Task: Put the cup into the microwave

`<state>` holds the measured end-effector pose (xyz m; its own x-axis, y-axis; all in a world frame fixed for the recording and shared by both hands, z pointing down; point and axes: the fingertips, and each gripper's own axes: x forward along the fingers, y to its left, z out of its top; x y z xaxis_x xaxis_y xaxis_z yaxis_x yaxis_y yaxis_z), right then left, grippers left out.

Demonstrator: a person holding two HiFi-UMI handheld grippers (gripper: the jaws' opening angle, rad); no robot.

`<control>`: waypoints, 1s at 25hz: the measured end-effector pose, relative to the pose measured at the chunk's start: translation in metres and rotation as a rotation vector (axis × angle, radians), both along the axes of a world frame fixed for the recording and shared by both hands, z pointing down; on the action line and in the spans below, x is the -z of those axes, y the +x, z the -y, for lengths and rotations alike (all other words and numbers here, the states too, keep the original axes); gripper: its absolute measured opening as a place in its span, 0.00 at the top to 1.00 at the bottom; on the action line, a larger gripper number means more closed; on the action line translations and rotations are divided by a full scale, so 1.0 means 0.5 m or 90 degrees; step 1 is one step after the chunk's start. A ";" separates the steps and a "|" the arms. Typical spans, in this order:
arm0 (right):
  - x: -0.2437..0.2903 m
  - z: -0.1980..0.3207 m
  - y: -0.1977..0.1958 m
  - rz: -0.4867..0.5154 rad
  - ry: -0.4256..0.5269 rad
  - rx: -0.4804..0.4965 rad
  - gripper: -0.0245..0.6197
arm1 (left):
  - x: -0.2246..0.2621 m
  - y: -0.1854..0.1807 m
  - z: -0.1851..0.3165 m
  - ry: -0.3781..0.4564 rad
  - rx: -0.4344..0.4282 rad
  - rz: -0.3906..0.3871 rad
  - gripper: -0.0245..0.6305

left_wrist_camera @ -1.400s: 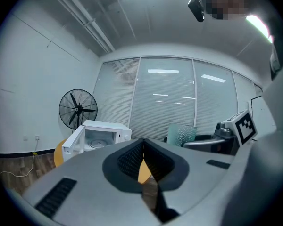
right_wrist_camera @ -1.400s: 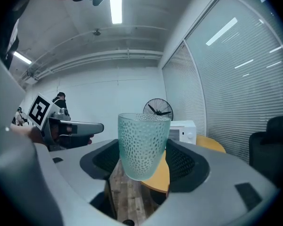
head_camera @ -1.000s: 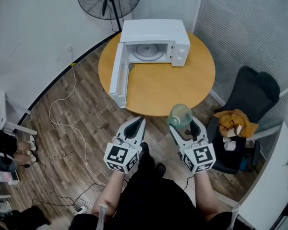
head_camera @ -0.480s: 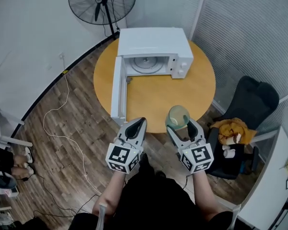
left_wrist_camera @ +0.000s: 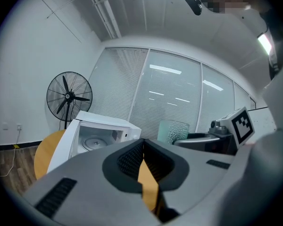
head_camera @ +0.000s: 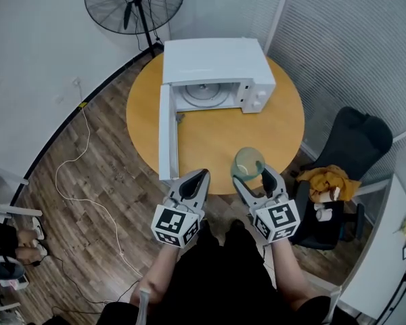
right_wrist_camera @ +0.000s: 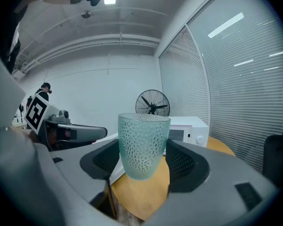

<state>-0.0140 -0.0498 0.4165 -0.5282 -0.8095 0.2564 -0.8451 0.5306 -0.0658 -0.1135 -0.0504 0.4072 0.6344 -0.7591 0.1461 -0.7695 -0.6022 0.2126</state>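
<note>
Just above the counter's (head_camera: 216, 141) near edge, the right hand-held gripper (head_camera: 250, 176) clamps the cup (head_camera: 248, 162) upright, mouth up; the left hand-held gripper (head_camera: 200, 176) is clenched, empty. Bare counter fronts the open microwave (head_camera: 213, 59).

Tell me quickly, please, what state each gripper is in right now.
Left gripper: closed, with nothing between its jaws.
Right gripper: closed on the cup, which is held upright.

Cup (right_wrist_camera: 142, 142): translucent, dimpled surface. Microwave (head_camera: 213, 59): smooth white casing, semi-gloss. Table (head_camera: 216, 137): smooth matt wood-look top. Floor (head_camera: 88, 175): wood planks w/ grain. Right gripper (right_wrist_camera: 141, 161): matt grey plastic, ribbed blk pads (right_wrist_camera: 181, 165)
</note>
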 end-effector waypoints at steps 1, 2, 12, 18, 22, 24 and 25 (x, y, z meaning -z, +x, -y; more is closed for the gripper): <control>-0.002 0.006 -0.001 0.000 -0.002 0.000 0.47 | -0.001 -0.001 0.005 -0.002 -0.001 0.000 0.97; -0.004 0.014 -0.003 -0.001 -0.004 0.000 0.47 | -0.002 -0.002 0.010 -0.003 -0.001 0.001 0.97; -0.028 0.138 -0.025 -0.006 -0.003 0.064 0.47 | -0.005 -0.016 0.083 0.001 0.046 0.010 0.97; -0.043 0.243 -0.046 -0.016 -0.002 0.126 0.47 | 0.003 -0.011 0.149 -0.007 0.104 0.008 0.97; -0.081 0.315 -0.056 -0.021 -0.015 0.161 0.47 | 0.006 -0.002 0.195 -0.009 0.143 0.014 0.97; -0.104 0.355 -0.056 -0.024 -0.016 0.174 0.47 | 0.003 0.005 0.219 -0.011 0.159 0.018 0.97; -0.117 0.374 -0.056 -0.024 -0.016 0.180 0.47 | 0.001 0.009 0.230 -0.014 0.167 0.020 0.97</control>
